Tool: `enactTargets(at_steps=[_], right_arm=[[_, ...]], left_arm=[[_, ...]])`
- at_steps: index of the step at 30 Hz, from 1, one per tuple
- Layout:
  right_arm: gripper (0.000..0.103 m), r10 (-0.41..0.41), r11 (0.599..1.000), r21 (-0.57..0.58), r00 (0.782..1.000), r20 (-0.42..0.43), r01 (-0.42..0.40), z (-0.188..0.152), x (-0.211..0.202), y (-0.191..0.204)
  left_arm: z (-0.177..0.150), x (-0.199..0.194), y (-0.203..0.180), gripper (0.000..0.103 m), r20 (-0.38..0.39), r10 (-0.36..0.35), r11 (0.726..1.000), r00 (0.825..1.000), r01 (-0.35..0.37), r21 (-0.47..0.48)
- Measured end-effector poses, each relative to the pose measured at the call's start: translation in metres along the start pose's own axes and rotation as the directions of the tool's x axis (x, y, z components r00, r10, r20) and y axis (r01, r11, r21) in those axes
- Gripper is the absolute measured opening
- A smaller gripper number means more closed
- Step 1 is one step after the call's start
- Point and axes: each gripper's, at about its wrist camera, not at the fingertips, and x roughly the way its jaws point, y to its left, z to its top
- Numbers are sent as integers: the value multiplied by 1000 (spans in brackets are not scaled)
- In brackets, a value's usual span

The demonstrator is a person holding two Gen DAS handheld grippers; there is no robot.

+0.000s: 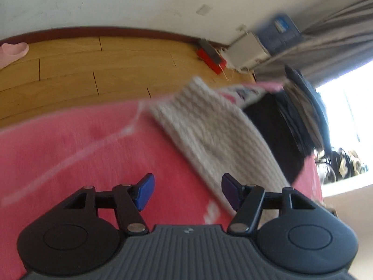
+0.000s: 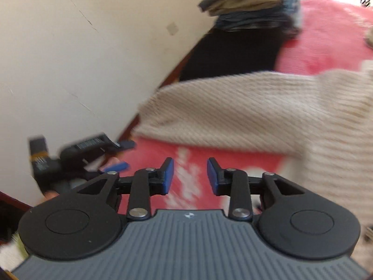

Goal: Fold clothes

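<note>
A cream ribbed knit sweater [image 1: 214, 135] lies on a red blanket [image 1: 81, 144]; it also shows in the right wrist view [image 2: 268, 114], spread across the blanket [image 2: 326, 35]. My left gripper [image 1: 187, 191] is open and empty, hovering over the blanket by the sweater's near edge. My right gripper [image 2: 190, 177] is open and empty above the blanket, just short of the sweater's lower edge. The left gripper [image 2: 116, 156] shows at the left of the right wrist view. Both views are motion-blurred.
A stack of folded dark clothes [image 2: 254, 4] sits at the blanket's far end, also in the left wrist view [image 1: 300, 109]. Wooden floor [image 1: 93, 65], a white wall [image 2: 81, 46], a red object [image 1: 211, 59], boxes [image 1: 275, 35] and a grey curtain [image 1: 338, 37] lie beyond.
</note>
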Motion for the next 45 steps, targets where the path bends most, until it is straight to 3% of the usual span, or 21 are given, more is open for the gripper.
enactTargets(at_steps=[3, 4, 7, 11, 13, 16, 20, 23, 24, 25, 27, 28, 33, 36, 39, 43, 45], right_arm=[[36, -5, 990, -138, 1000, 2, 6, 30, 38, 26], [42, -12, 979, -203, 1000, 6, 12, 39, 51, 36], [51, -5, 900, -436, 1000, -11, 0, 63, 92, 68], [55, -2, 778, -628, 999, -50, -30, 92, 151, 99], [55, -11, 736, -676, 997, -70, -40, 105, 182, 108], [55, -33, 704, -708, 992, -119, -61, 117, 225, 117], [55, -91, 631, -773, 981, -169, -74, 112, 266, 129], [54, -164, 630, -774, 965, -207, -59, 110, 290, 126], [49, -159, 643, -762, 959, -234, -79, 110, 292, 123], [36, -149, 657, -749, 958, -243, -88, 108, 290, 122], [21, -136, 664, -743, 965, -224, -79, 108, 281, 120], [16, -111, 674, -734, 970, -215, -86, 108, 275, 118], [13, 58, 759, -640, 992, -114, -118, 122, 205, 106], [13, 158, 788, -601, 987, -7, -130, 125, 132, 91], [13, 222, 809, -575, 969, 111, -120, 126, 48, 63], [13, 234, 830, -556, 932, 278, -43, 97, -77, 16], [13, 218, 854, -521, 910, 352, -3, 71, -133, -10]], left_arm=[[19, 20, -1, 65, -2, 21, 994, 1000, -20, 106], [24, 26, -1, 65, -9, 23, 990, 1000, -22, 141], [27, 39, -1, 65, -33, 20, 976, 999, -12, 219], [25, 53, 3, 59, -38, 4, 966, 999, 6, 259], [24, 60, 4, 52, -34, -3, 961, 999, 12, 275], [23, 63, 6, 43, -32, -19, 956, 999, 28, 290], [20, 67, 2, 33, -24, -22, 947, 999, 28, 321], [14, 65, -8, 24, 2, 0, 931, 1000, -1, 365], [12, 64, -12, 23, 14, 6, 926, 1000, -11, 378], [10, 62, -16, 21, 28, 11, 920, 1000, -21, 390], [7, 58, -24, 18, 56, 15, 911, 998, -36, 410], [5, 55, -28, 17, 70, 14, 907, 997, -42, 418], [-5, 7, -61, 14, 153, -70, 884, 986, -10, 468], [-23, -41, -93, 14, 194, -175, 829, 965, 38, 558], [-50, -89, -132, 14, 186, -299, 742, 936, 105, 663], [-103, -143, -185, 14, 123, -452, 586, 884, 190, 788], [-137, -164, -206, 14, 64, -502, 489, 862, 222, 843]])
